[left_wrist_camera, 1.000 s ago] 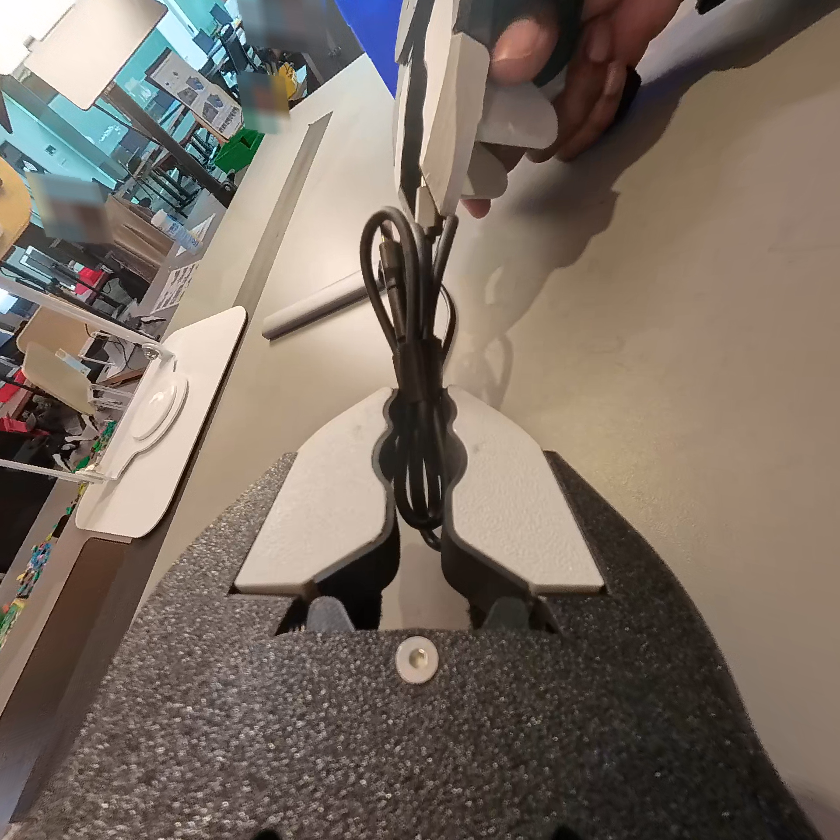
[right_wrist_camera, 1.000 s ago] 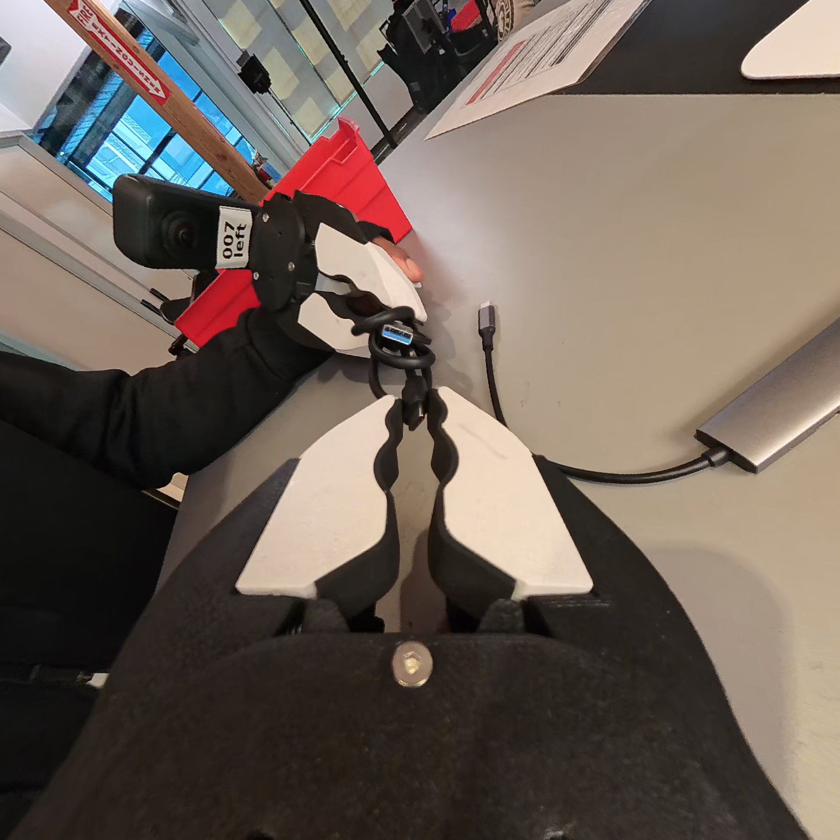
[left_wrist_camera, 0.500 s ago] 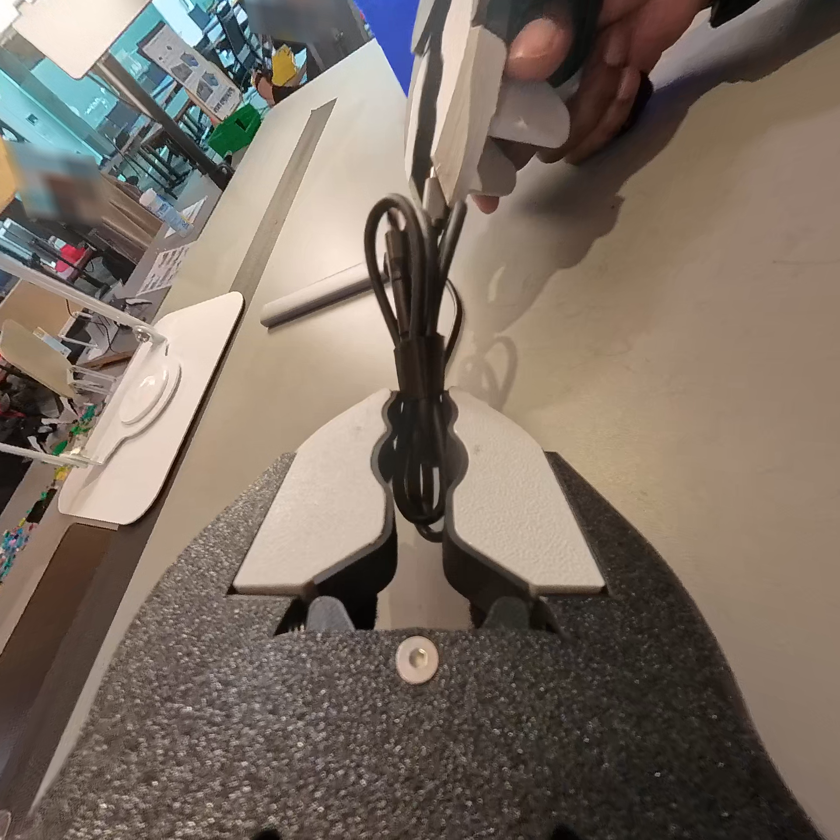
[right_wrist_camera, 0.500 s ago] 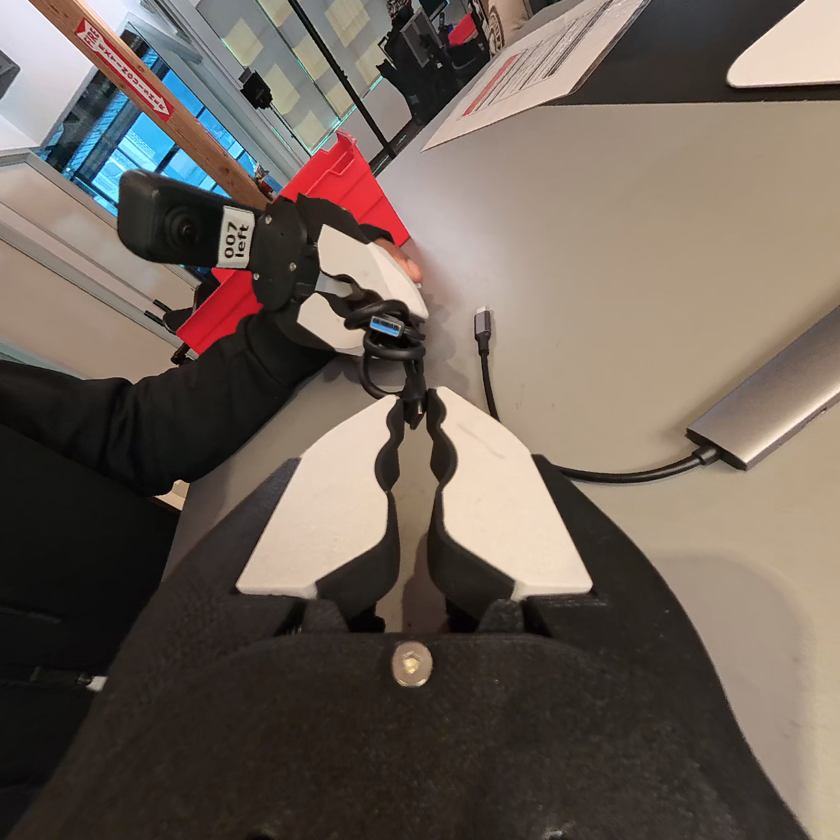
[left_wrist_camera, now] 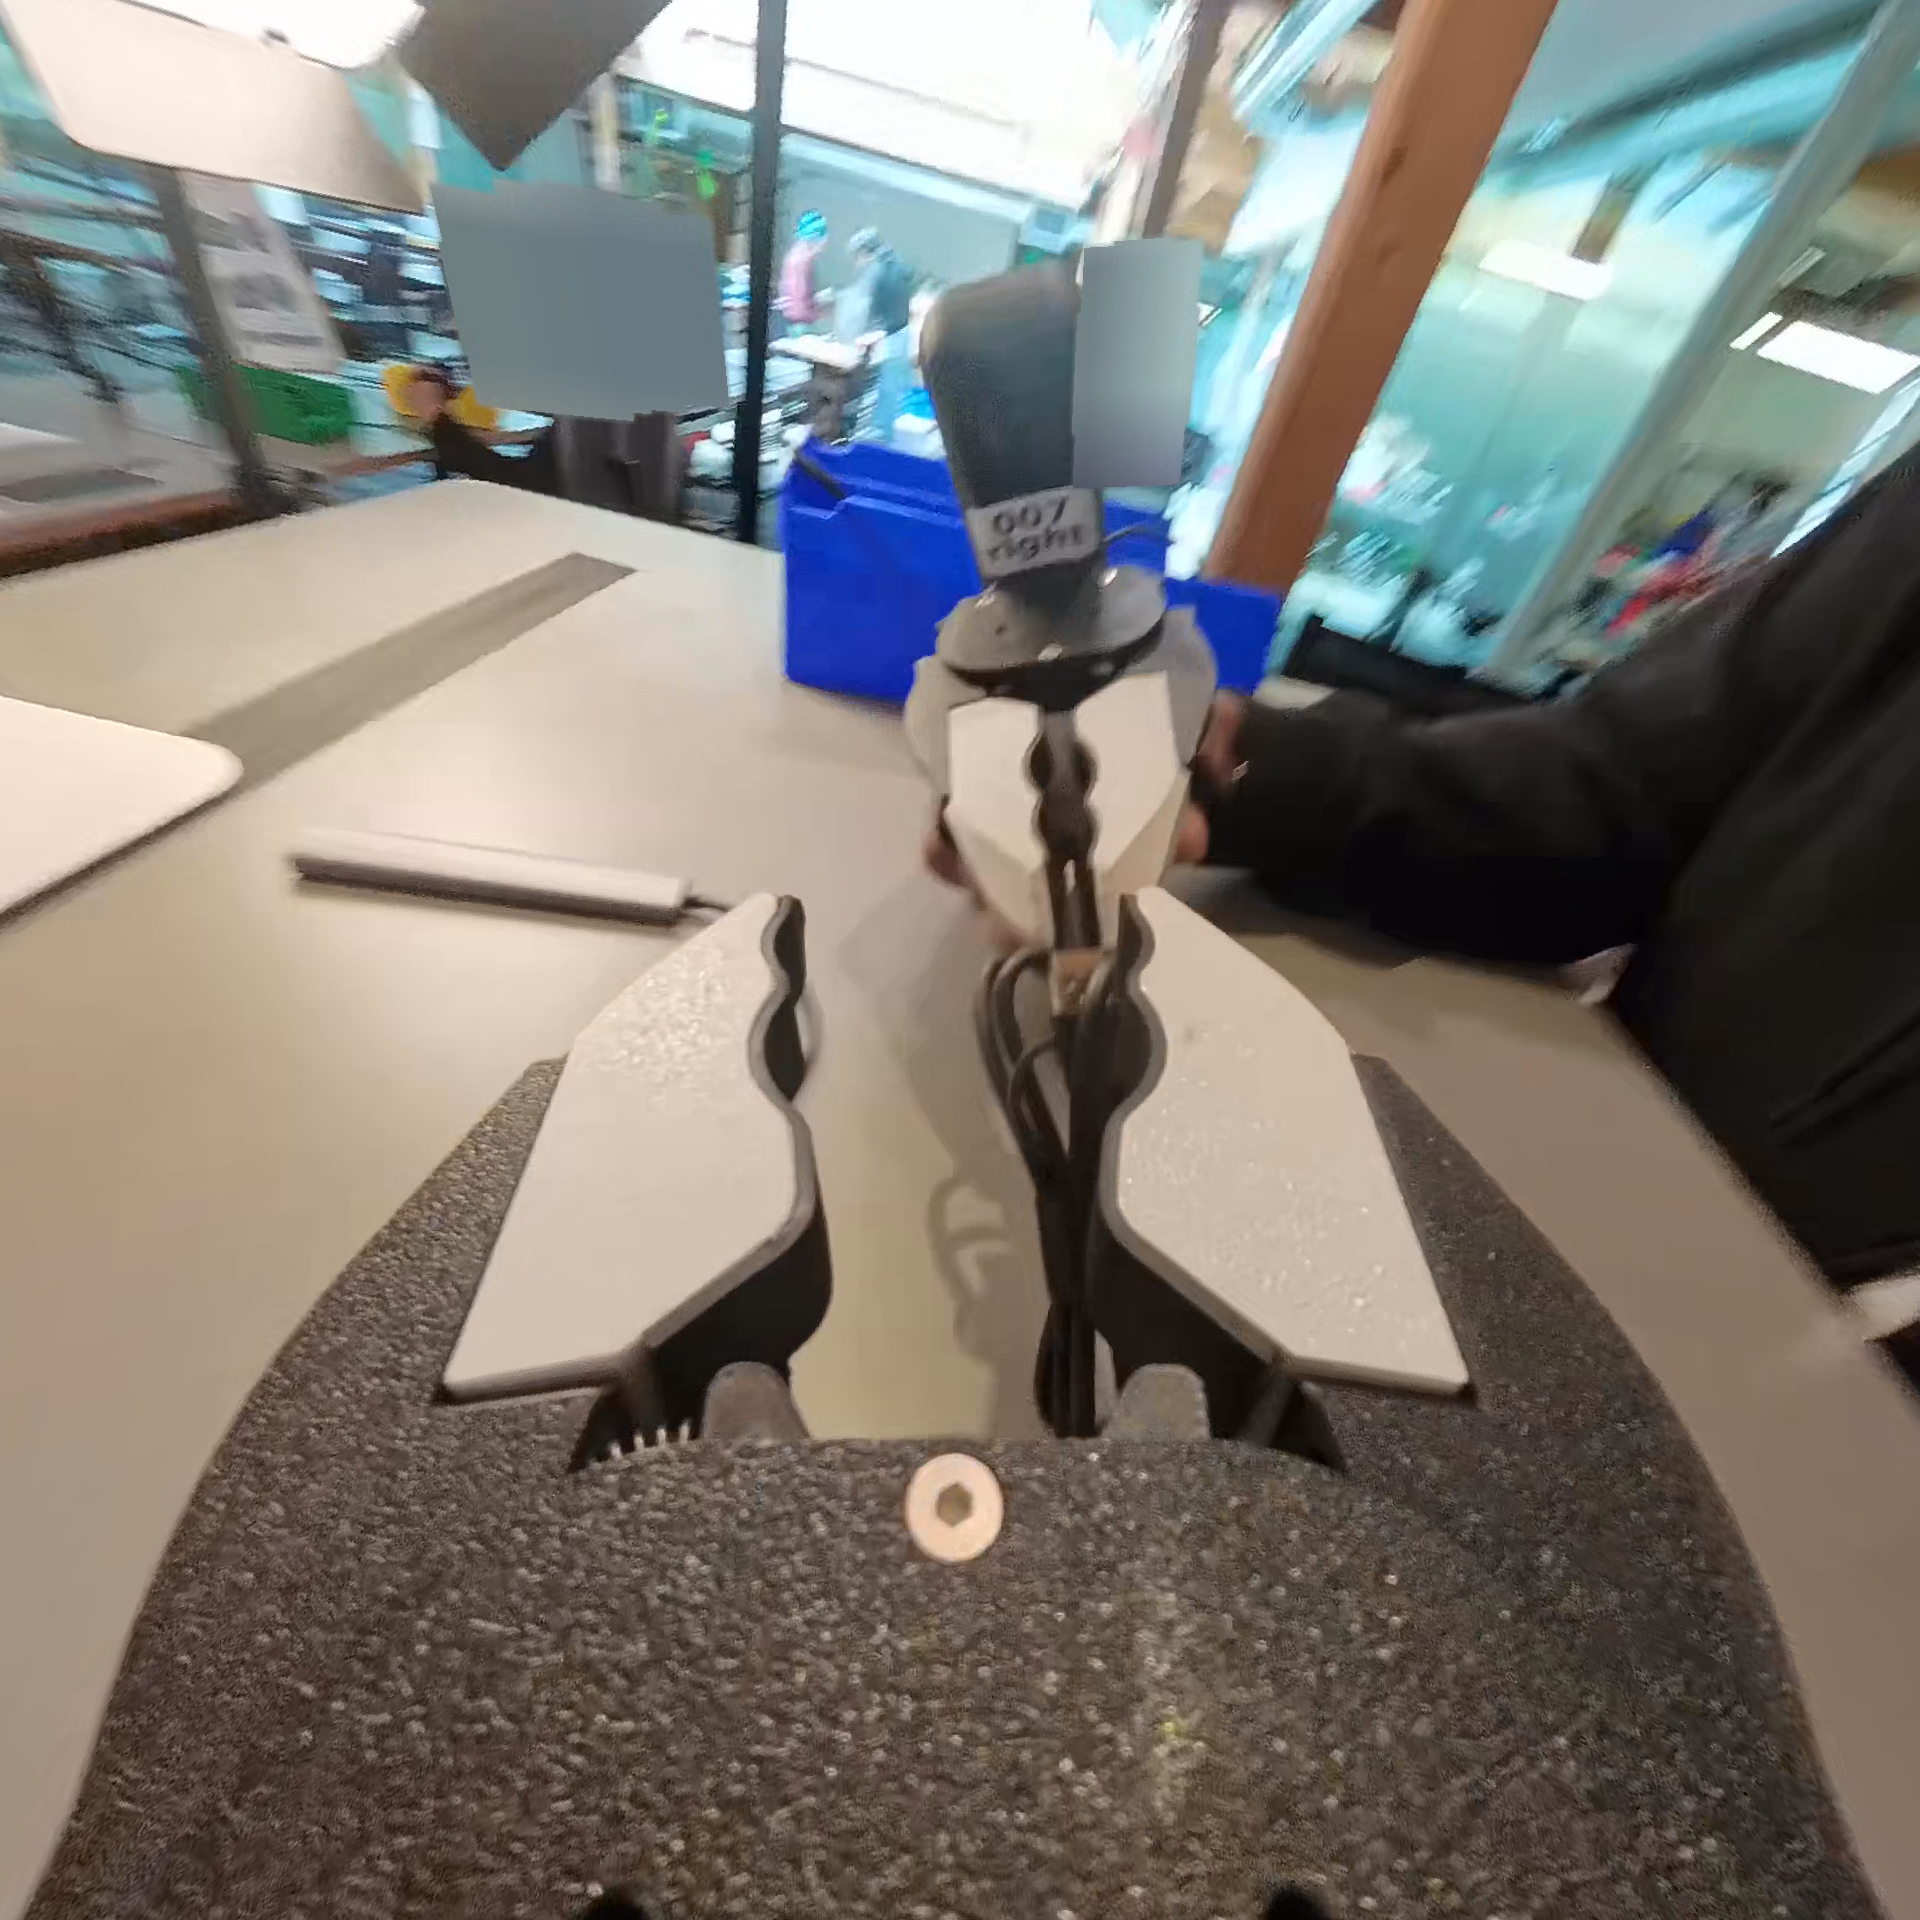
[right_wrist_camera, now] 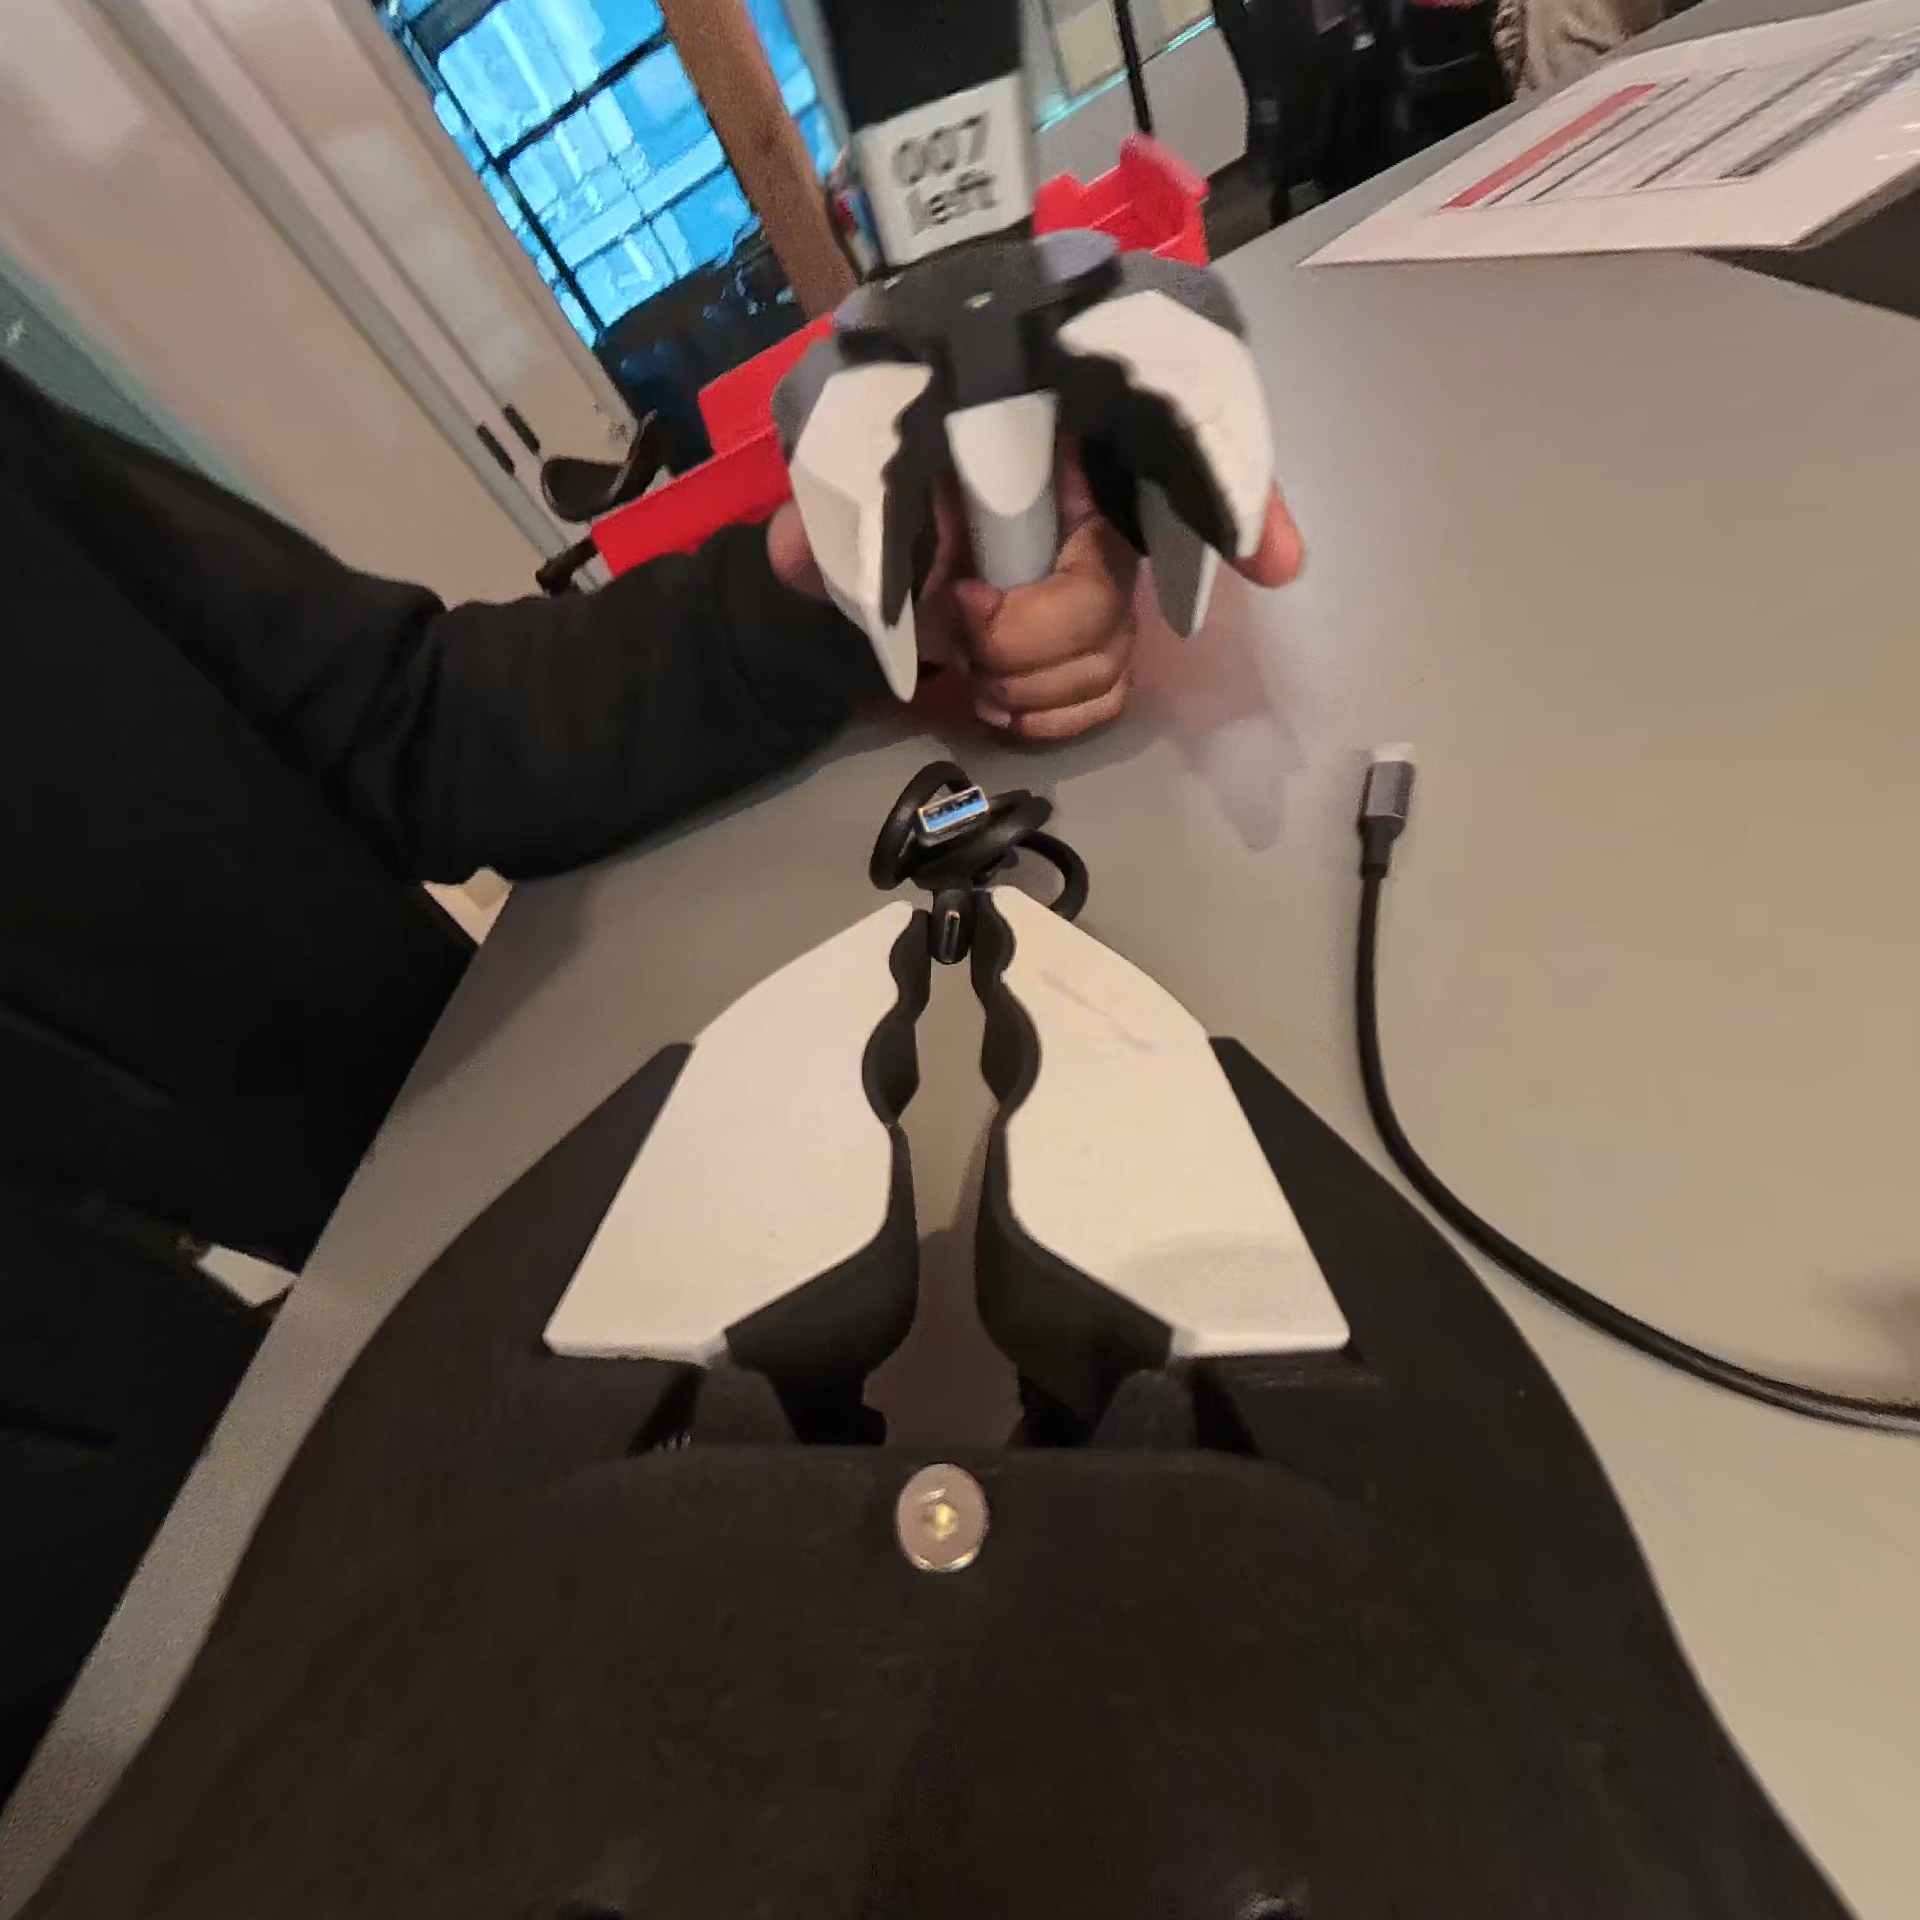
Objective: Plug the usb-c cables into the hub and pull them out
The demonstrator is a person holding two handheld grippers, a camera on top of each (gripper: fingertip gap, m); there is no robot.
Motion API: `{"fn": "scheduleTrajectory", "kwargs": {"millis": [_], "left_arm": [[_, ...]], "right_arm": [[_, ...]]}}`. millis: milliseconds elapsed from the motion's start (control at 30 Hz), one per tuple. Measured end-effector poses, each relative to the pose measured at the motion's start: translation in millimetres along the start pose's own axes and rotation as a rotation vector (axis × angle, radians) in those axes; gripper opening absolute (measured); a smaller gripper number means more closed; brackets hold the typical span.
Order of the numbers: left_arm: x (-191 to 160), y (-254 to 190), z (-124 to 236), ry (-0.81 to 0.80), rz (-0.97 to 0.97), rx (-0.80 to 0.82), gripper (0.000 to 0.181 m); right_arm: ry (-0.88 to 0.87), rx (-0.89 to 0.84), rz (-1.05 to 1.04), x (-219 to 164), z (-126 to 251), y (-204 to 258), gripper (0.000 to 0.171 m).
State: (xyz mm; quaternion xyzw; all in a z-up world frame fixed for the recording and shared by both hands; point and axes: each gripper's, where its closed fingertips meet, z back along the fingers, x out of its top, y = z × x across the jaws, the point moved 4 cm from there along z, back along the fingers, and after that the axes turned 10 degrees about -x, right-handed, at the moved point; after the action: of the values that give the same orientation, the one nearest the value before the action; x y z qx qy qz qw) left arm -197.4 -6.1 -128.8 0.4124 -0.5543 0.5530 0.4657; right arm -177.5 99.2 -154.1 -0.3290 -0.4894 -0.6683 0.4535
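At centre frame of your right wrist view, the coiled black cable hangs by its USB-C plug, pinched in your nearly closed right gripper. Your left gripper gapes wide, empty, the coil resting against its right finger. Left of it lies the grey hub on the table.

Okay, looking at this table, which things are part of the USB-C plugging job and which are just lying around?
Part of the job:
- bundled black cable, its plug pinched in the right gripper
- flat grey metal hub
- hub's own grey-tipped black cable
- left gripper, open

Lying about:
- red plastic bin
- blue plastic bin
- white printed sheet
- white board
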Motion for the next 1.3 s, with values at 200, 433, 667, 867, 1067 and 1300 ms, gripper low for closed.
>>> {"fn": "scheduleTrajectory", "kwargs": {"millis": [200, 433, 667, 867, 1067, 1300], "left_arm": [[-6, -18, -23, 0.025, 0.098, -0.180, 0.062], [-32, -16, -35, 0.314, -0.011, -0.061, 0.034], [-43, -17, -33, 0.438, -0.057, -0.024, 0.033], [-54, -19, -35, 0.567, -0.106, 0.005, 0.038], [-69, -9, -35, 0.628, -0.076, 0.056, 0.048], [-54, -6, -33, 0.518, -0.169, 0.085, 0.048]], "right_arm": [[0.064, -0.028, 0.110, -6, -11, 9, 0.007], [0.053, -0.118, 0.156, -4, -9, 2, 0.007], [0.122, -0.179, 0.277, -12, -15, 3, 0.007], [0.183, -0.227, 0.402, -20, -20, 3, 0.007], [0.114, -0.261, 0.443, -14, -16, 3, 0.007], [0.108, -0.275, 0.441, -13, -16, 2, 0.007]]}}
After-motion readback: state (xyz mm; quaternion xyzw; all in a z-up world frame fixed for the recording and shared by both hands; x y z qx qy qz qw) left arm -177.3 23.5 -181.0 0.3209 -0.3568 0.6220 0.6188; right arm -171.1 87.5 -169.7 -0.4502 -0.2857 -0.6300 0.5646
